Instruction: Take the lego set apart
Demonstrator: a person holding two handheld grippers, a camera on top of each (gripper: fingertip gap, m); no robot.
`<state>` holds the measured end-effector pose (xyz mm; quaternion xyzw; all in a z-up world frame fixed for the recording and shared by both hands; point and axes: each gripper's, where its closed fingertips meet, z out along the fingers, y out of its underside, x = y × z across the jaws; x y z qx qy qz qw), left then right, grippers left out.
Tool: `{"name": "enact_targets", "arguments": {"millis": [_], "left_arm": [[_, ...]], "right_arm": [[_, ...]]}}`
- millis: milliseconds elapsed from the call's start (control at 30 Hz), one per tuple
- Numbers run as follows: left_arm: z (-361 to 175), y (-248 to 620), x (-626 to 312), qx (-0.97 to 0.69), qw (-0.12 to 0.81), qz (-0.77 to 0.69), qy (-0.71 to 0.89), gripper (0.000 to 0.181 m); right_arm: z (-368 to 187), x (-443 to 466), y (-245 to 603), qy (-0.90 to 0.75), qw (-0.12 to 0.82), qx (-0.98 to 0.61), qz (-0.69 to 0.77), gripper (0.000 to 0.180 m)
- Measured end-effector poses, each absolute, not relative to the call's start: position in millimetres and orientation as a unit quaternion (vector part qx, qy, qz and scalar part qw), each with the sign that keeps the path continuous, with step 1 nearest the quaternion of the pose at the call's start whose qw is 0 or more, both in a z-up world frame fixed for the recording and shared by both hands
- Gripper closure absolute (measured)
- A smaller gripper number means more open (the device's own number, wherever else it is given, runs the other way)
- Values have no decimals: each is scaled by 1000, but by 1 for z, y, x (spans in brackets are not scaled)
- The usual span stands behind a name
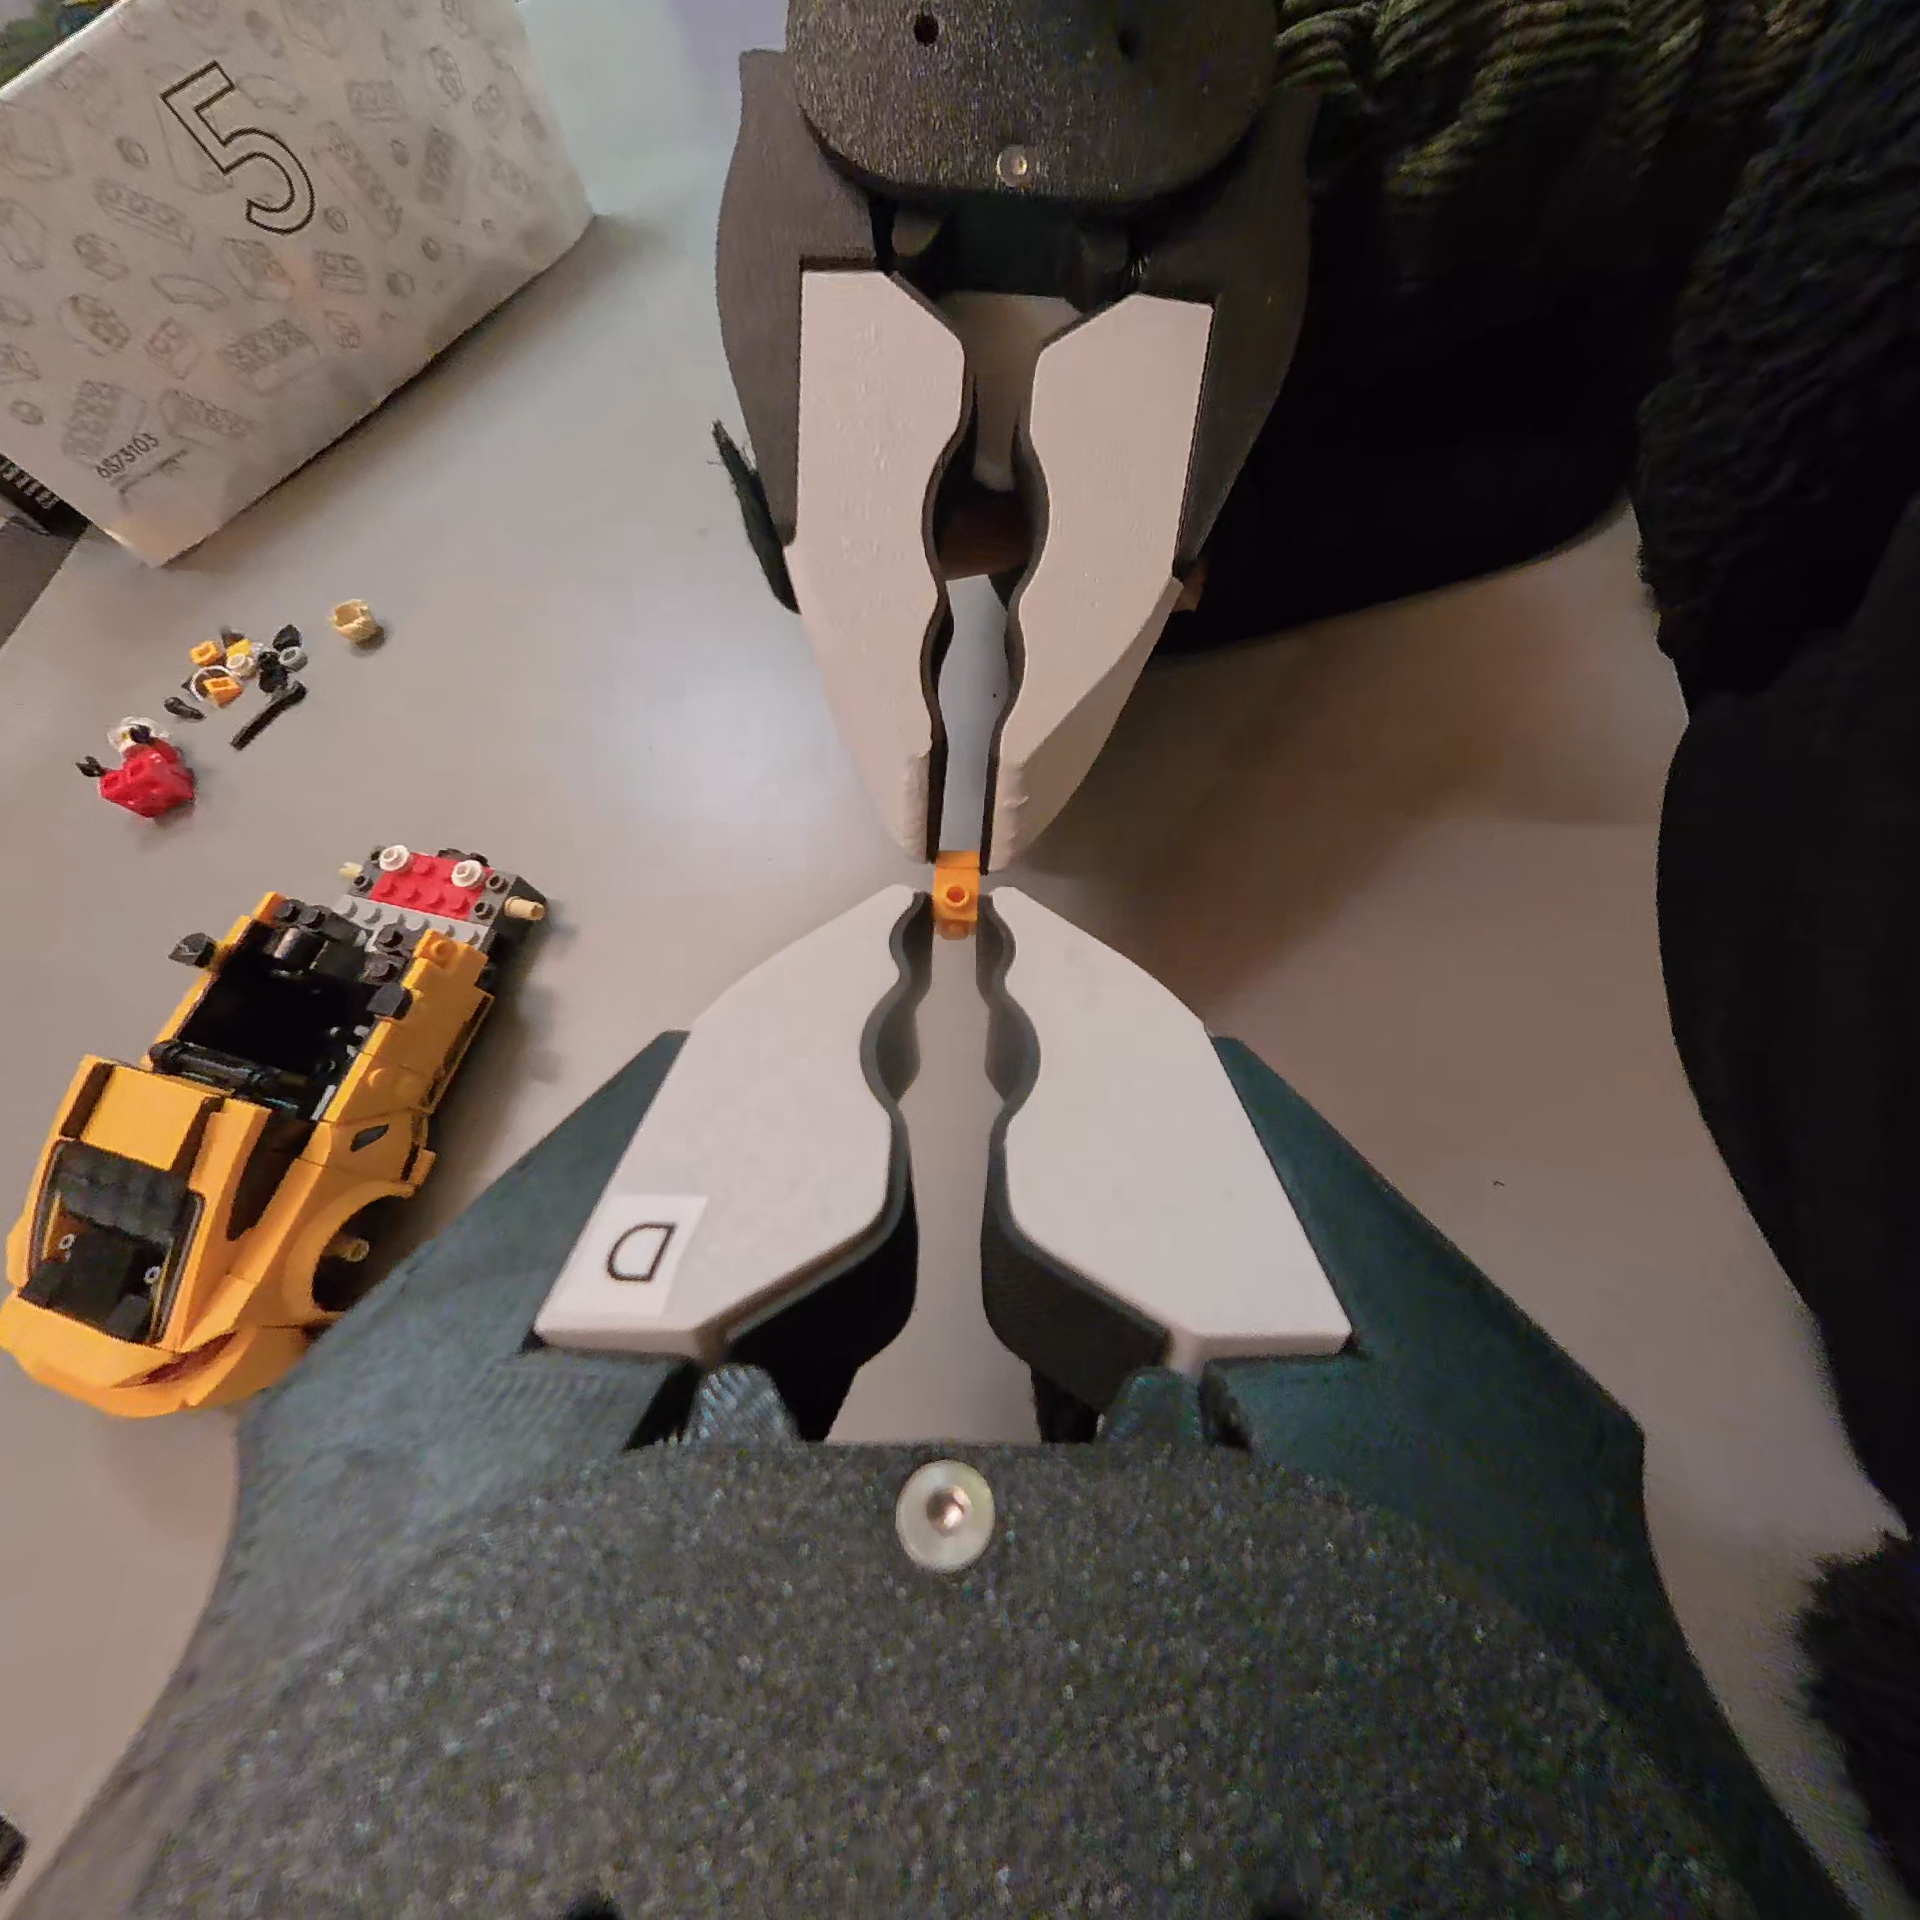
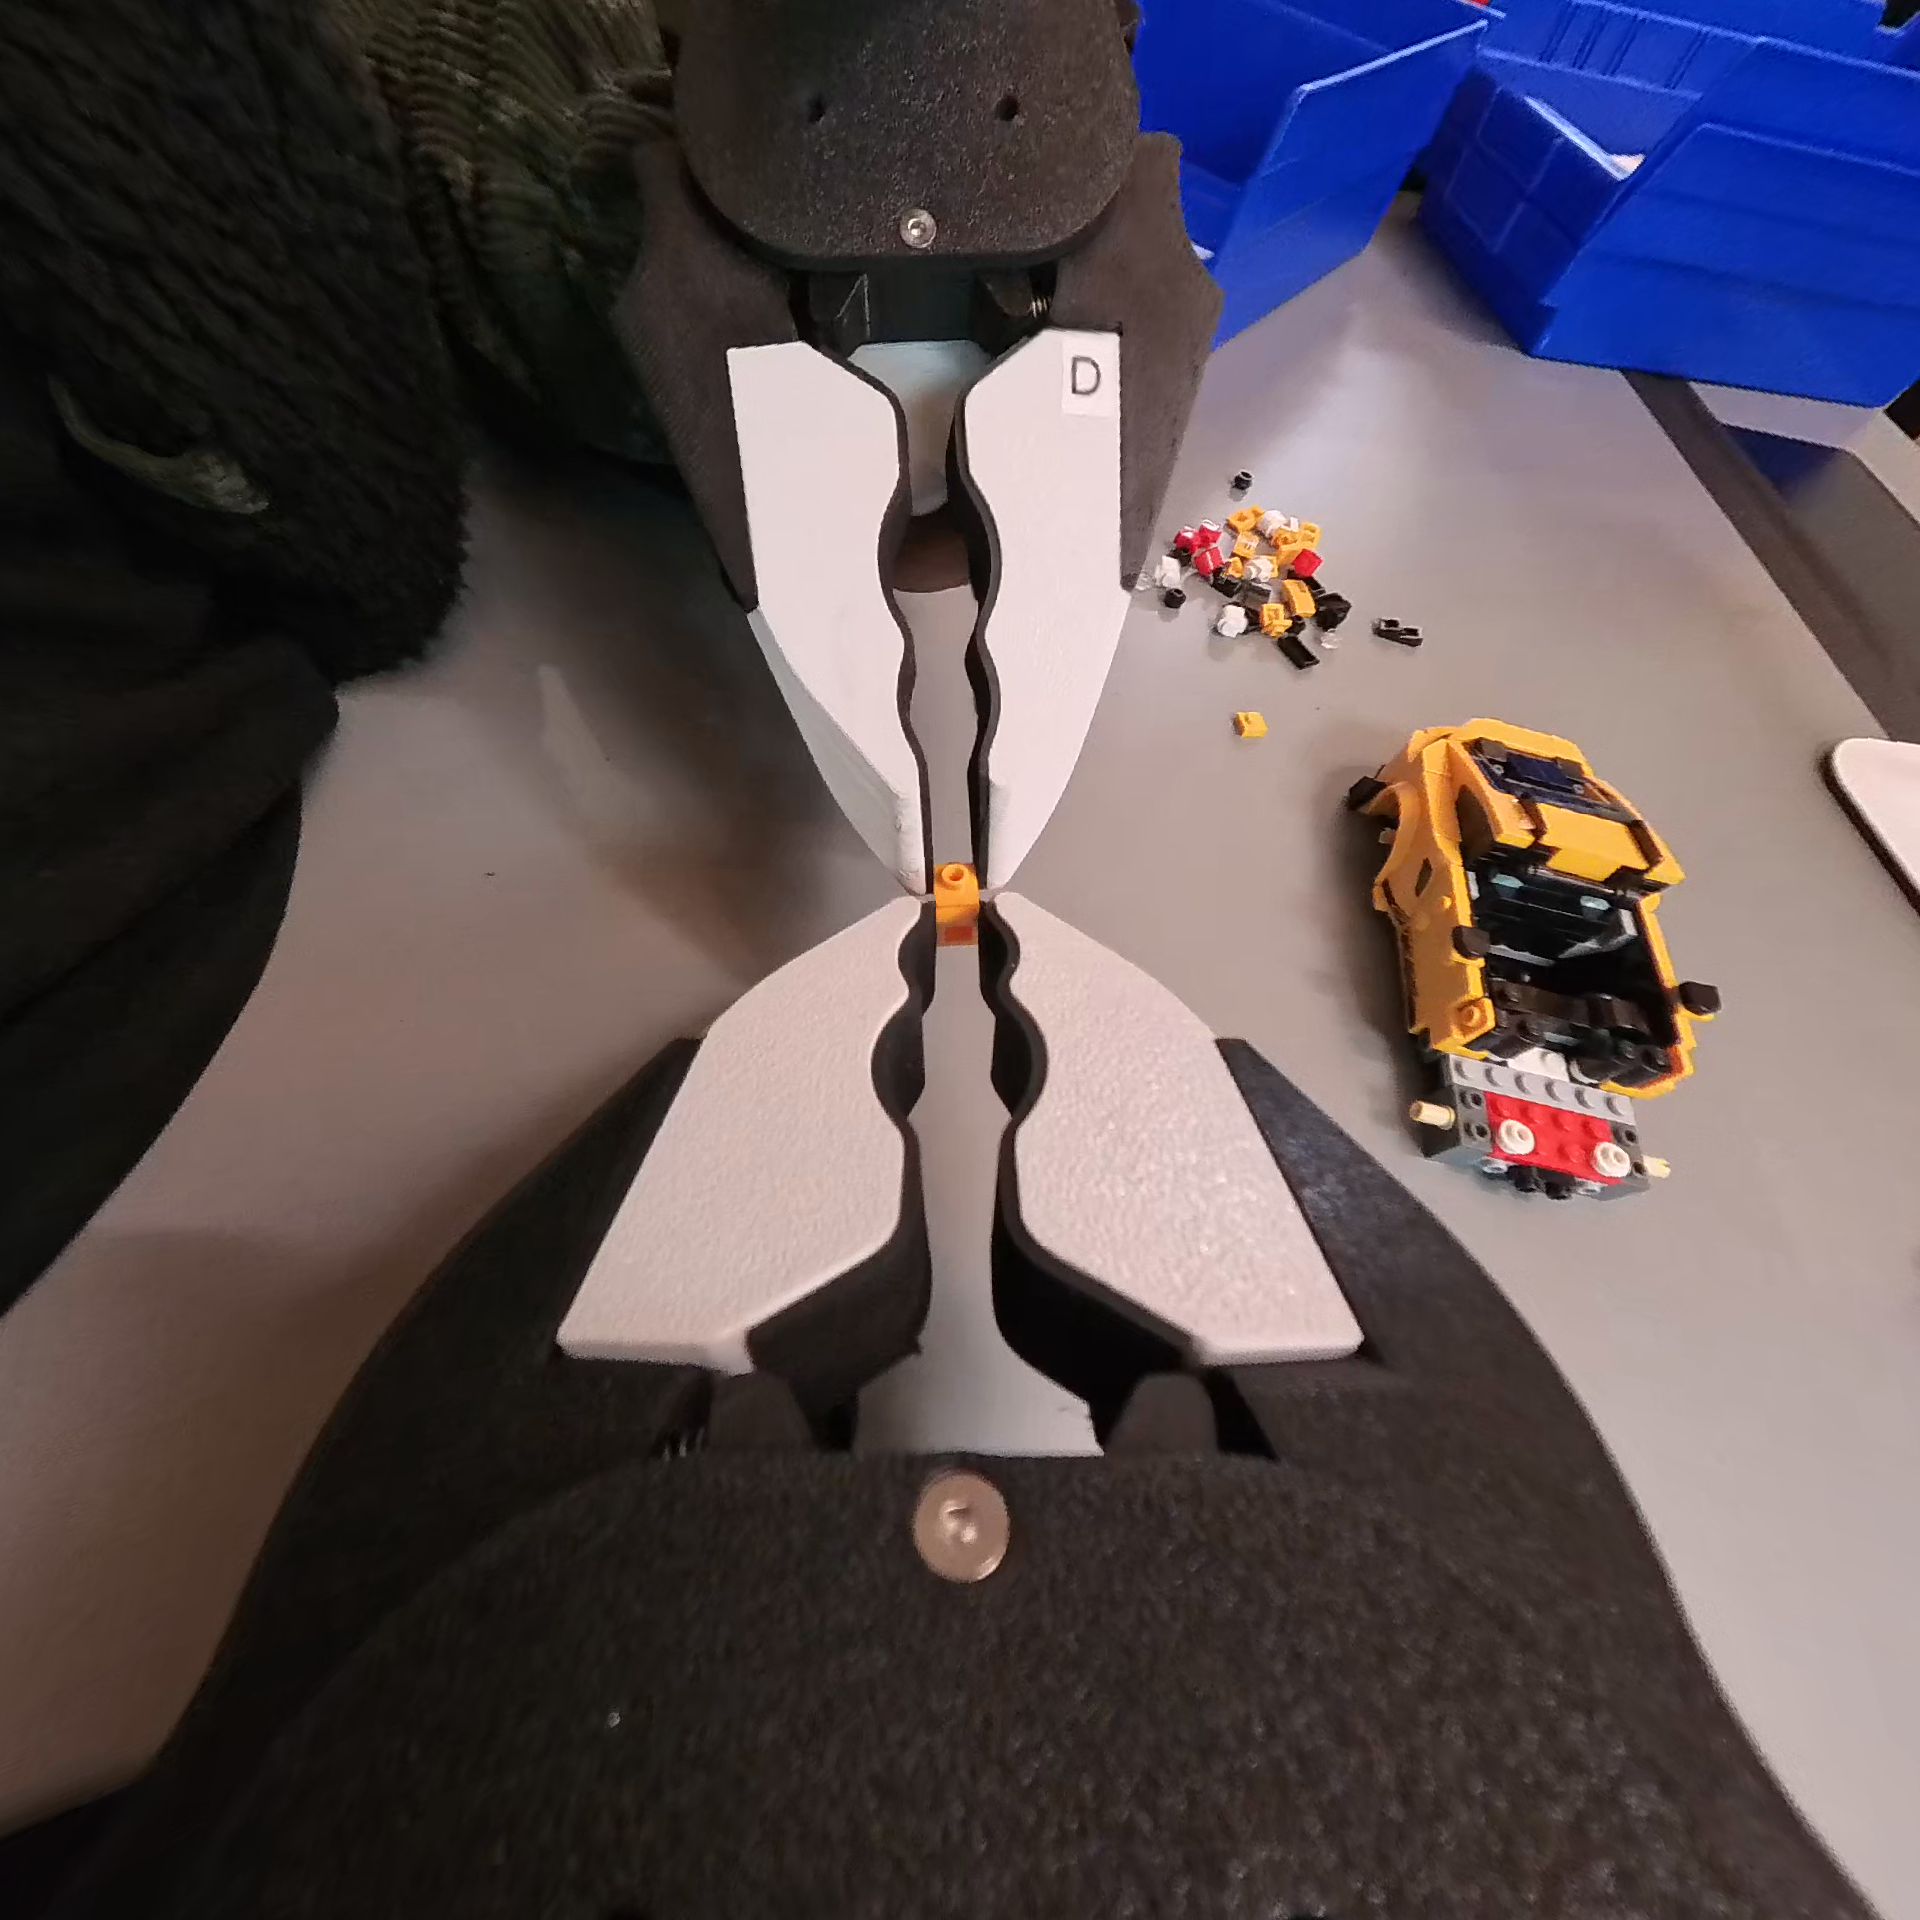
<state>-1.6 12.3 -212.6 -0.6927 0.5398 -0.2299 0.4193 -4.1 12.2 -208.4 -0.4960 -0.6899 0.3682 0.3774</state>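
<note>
A small orange brick piece (image 1: 957, 896) is held above the grey table (image 1: 582, 582), pinched from both ends. My left gripper (image 1: 954, 920) comes from below in the left wrist view and is shut on its near end. My right gripper (image 1: 961, 847) comes from the top and is shut on its far end. In the right wrist view the piece (image 2: 956, 891) sits between my right gripper (image 2: 956, 927) below and my left gripper (image 2: 951, 871) above. The partly stripped yellow lego car (image 1: 239, 1132) lies on the table to the left; it also shows in the right wrist view (image 2: 1527, 956).
Loose small pieces (image 1: 244, 675) and a red piece (image 1: 145, 781) lie beyond the car, seen as a pile (image 2: 1257, 571) with one yellow piece (image 2: 1250, 724) apart. A printed paper bag (image 1: 239, 260) stands far left. Blue bins (image 2: 1662, 177) stand behind. Dark fuzzy clothing (image 2: 208, 364) borders the table. Only a small space, under 4 cm, lies between the two pairs of fingers.
</note>
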Motion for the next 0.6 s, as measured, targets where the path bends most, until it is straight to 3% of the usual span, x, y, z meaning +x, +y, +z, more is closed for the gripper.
{"name": "enact_targets", "arguments": {"millis": [600], "left_arm": [[-205, 15, -13, -706, 413, -235, 526, 172]], "right_arm": [[-189, 1, 16, -676, 409, -476, 386, 172]]}}
